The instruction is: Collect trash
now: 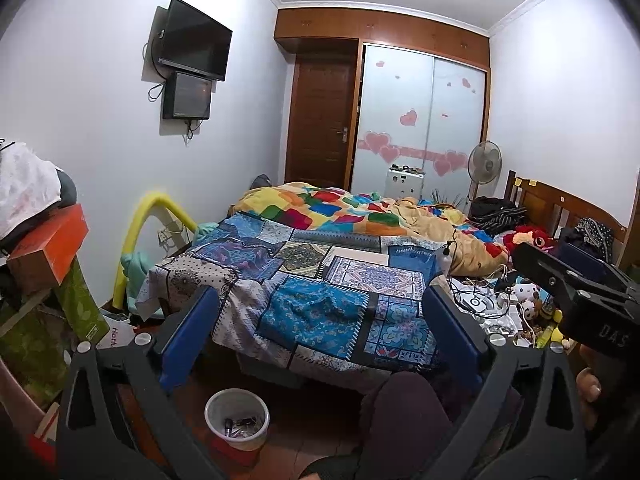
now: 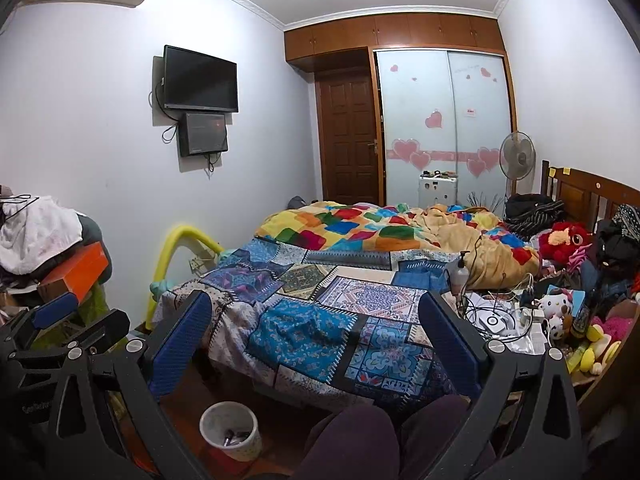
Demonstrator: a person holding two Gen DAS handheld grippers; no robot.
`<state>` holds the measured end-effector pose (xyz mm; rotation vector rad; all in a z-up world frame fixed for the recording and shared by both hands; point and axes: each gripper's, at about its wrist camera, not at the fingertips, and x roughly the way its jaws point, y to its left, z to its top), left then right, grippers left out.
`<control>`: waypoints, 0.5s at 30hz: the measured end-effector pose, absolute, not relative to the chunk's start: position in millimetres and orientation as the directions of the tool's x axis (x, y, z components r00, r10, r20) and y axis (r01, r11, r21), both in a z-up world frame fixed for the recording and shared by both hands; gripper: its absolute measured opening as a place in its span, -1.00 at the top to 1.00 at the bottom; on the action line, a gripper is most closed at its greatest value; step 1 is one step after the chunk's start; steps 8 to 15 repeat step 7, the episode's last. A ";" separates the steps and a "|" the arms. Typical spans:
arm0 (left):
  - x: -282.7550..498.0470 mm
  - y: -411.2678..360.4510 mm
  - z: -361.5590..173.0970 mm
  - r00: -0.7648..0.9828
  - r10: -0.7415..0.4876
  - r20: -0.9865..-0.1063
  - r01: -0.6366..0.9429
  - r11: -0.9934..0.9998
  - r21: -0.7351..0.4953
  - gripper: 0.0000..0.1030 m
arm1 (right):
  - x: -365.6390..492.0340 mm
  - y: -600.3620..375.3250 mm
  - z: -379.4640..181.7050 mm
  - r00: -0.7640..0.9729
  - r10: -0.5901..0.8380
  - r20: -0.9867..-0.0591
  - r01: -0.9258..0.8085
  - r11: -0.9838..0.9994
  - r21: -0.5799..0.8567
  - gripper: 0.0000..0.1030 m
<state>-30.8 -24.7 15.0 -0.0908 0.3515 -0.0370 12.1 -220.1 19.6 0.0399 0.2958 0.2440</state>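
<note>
A small white trash bin (image 1: 237, 418) stands on the floor at the foot of the bed, with a few dark items inside; it also shows in the right wrist view (image 2: 230, 430). My left gripper (image 1: 320, 320) is open and empty, held above the bin and facing the bed (image 1: 328, 280). My right gripper (image 2: 316, 320) is open and empty at the same height, to the right of the left one. The right gripper's body shows at the right edge of the left wrist view (image 1: 580, 292). The left gripper's finger (image 2: 56, 310) shows at the left of the right wrist view.
The bed with a patchwork cover (image 2: 320, 300) fills the middle. Cables, soft toys and small items (image 2: 552, 312) clutter its right side. Boxes and clothes (image 1: 44, 248) pile up at the left. My knees (image 2: 360, 440) are below. A fan (image 2: 517, 156), wardrobe and door are behind.
</note>
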 end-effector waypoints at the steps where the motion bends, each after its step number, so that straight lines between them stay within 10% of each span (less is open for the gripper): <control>1: -30.9 -24.8 15.0 0.939 -0.054 -0.341 0.022 0.995 -0.095 -0.98 | 12.3 -220.2 19.6 0.927 0.244 -0.284 -0.232 0.970 0.074 -1.00; 15: -31.6 -27.9 15.8 0.941 -0.054 -0.334 0.025 0.996 -0.091 -0.98 | 10.8 -222.7 18.9 0.928 0.242 -0.284 -0.230 0.970 0.076 -1.00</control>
